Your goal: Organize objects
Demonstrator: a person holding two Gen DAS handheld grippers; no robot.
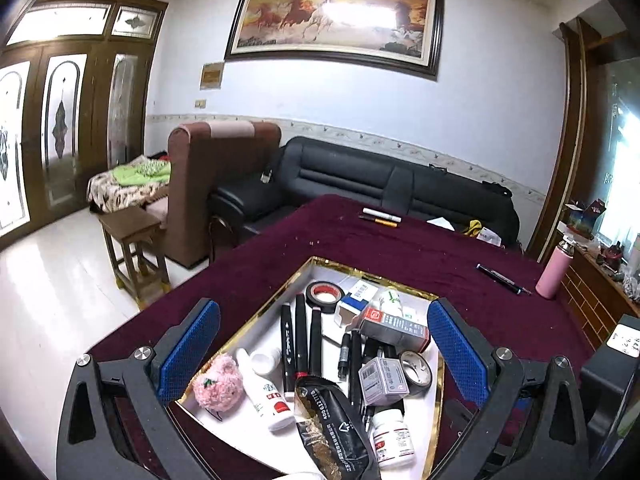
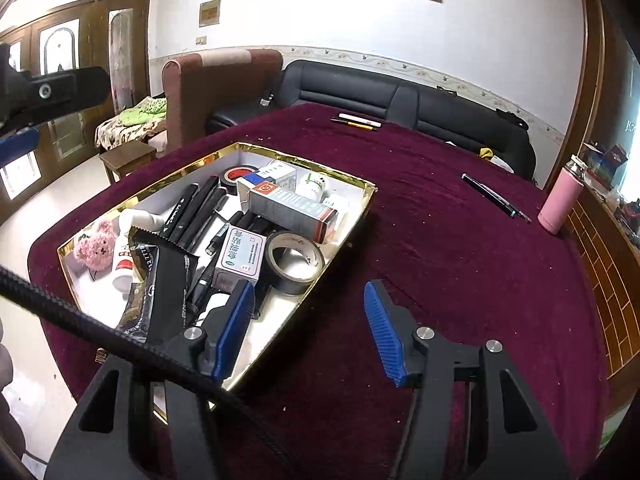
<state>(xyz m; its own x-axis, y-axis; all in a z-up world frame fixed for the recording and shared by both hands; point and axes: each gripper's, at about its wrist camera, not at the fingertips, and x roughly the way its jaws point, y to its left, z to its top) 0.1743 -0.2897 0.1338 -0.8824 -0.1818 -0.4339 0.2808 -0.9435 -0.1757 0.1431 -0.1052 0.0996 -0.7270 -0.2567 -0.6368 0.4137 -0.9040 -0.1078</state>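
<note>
**Both grippers empty over a crowded gold-rimmed box**

On the table [image 2: 440, 260], under its dark red velvet cloth, sits a shallow white box [image 2: 362, 210] with a gold rim, and it is packed. From the right wrist view I can pick out a pink plush bear [image 2: 96, 246] at the near left corner, a white bottle [image 2: 124, 260] beside it, a black foil packet [image 2: 164, 284] lying across the middle, several black markers [image 2: 192, 208] side by side, a roll of grey tape [image 2: 294, 262] against the right wall, a small white carton [image 2: 240, 258] touching that roll, a long grey and red carton [image 2: 292, 208] lying over other things, and a red-cored roll of black tape [image 2: 236, 174] at the far end.

The right gripper [image 2: 310, 330] hangs over the near right corner of the box, its blue fingers [image 2: 236, 328] set apart with nothing between them; the left one is above the box's inside, the right one above the cloth.

The left gripper [image 1: 324, 356] looks down into the same box from the near end, its fingers [image 1: 188, 354] spread wide on either side of the clutter, gripping nothing.

Out on the cloth, well apart from the box, lie a dark pen [image 2: 494, 198] near a pink flask [image 2: 560, 204] at the right edge, and a white marker [image 2: 360, 119] with a yellow pen [image 2: 354, 124] just beside it at the far side. A black sofa [image 2: 400, 96] stands behind the table.
</note>
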